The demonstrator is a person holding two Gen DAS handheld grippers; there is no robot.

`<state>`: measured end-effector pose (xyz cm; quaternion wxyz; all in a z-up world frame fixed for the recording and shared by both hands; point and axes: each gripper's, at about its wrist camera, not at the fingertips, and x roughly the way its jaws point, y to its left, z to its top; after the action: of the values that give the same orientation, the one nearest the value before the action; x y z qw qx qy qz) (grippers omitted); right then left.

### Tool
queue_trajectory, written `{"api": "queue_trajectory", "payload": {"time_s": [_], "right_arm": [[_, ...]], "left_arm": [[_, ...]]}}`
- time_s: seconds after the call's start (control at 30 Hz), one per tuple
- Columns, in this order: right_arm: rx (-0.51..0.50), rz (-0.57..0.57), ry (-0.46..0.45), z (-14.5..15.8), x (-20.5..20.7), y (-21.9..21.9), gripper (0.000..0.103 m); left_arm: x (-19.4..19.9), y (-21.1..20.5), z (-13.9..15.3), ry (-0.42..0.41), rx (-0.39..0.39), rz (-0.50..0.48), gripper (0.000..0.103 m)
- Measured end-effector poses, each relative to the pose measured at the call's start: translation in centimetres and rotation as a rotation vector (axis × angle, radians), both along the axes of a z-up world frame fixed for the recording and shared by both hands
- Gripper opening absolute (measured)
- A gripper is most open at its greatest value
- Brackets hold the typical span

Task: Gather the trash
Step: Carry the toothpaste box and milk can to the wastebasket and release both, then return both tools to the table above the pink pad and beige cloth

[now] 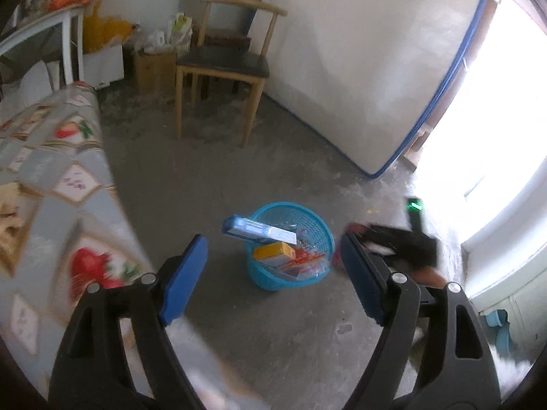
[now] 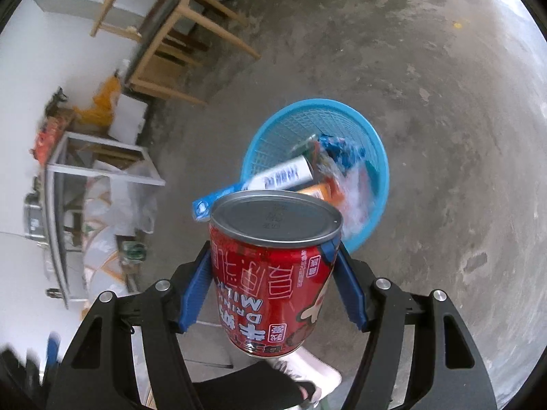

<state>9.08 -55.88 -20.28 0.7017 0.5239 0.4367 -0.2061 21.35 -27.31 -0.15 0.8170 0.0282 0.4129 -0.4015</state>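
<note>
A blue mesh basket (image 1: 316, 227) stands on the concrete floor and holds a long blue-and-white box (image 1: 258, 229), an orange box (image 1: 273, 252) and wrappers. My left gripper (image 1: 275, 273) hangs above and in front of it, open, with nothing between its blue pads (image 1: 184, 282). In the right wrist view the same basket (image 2: 372, 147) lies just beyond a red milk-drink can (image 2: 273, 273). My right gripper (image 2: 271, 270) is shut on that can, which is held upside down above the floor near the basket's rim. The right gripper's body (image 1: 400, 242) shows blurred at the right of the left view.
A wooden chair (image 1: 222, 65) stands behind the basket against a white mattress with blue trim (image 1: 359, 68). A table with a patterned cloth (image 1: 51, 184) fills the left. Boxes and bags (image 1: 112, 44) crowd the far corner. A person's white shoe (image 2: 307, 369) is below the can.
</note>
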Motion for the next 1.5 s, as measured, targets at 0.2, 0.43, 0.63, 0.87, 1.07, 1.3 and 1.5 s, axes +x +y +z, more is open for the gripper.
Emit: {"api": "queue_trajectory", "payload": {"time_s": [0.2, 0.43, 0.63, 0.87, 1.07, 1.3, 1.5], "right_arm": [[-0.104, 0.022, 0.148, -1.8, 3.8, -1.2, 0.072], [-0.115, -0.001, 0.124, -1.0, 2.5, -0.2, 0.072], [-0.124, 0.015, 0.080, 1.4, 1.2, 1.4, 0.072], [-0.161, 0.074, -0.012, 6.9, 1.5, 4.7, 0.072], [-0.235, 0.249, -0.142, 14.3, 4.3, 10.7, 0.072], [-0.287, 0.552, -0.278, 21.5, 11.0, 21.5, 0.078], [-0.294, 0.860, -0.373, 24.3, 17.2, 34.9, 0.079]], "left_arm": [[-2.3, 8.2, 1.8, -0.013, -0.061, 0.093, 0.077], [-4.0, 17.0, 3.1, -0.076, -0.094, 0.219, 0.078], [-4.1, 21.9, 3.2, -0.089, -0.119, 0.303, 0.078], [-4.5, 26.3, 3.1, -0.108, -0.152, 0.382, 0.078], [-5.1, 30.6, 2.7, -0.102, -0.173, 0.479, 0.078], [-6.5, 36.0, 0.6, -0.082, -0.199, 0.607, 0.081], [-6.4, 39.7, -1.8, -0.017, -0.216, 0.694, 0.081]]}}
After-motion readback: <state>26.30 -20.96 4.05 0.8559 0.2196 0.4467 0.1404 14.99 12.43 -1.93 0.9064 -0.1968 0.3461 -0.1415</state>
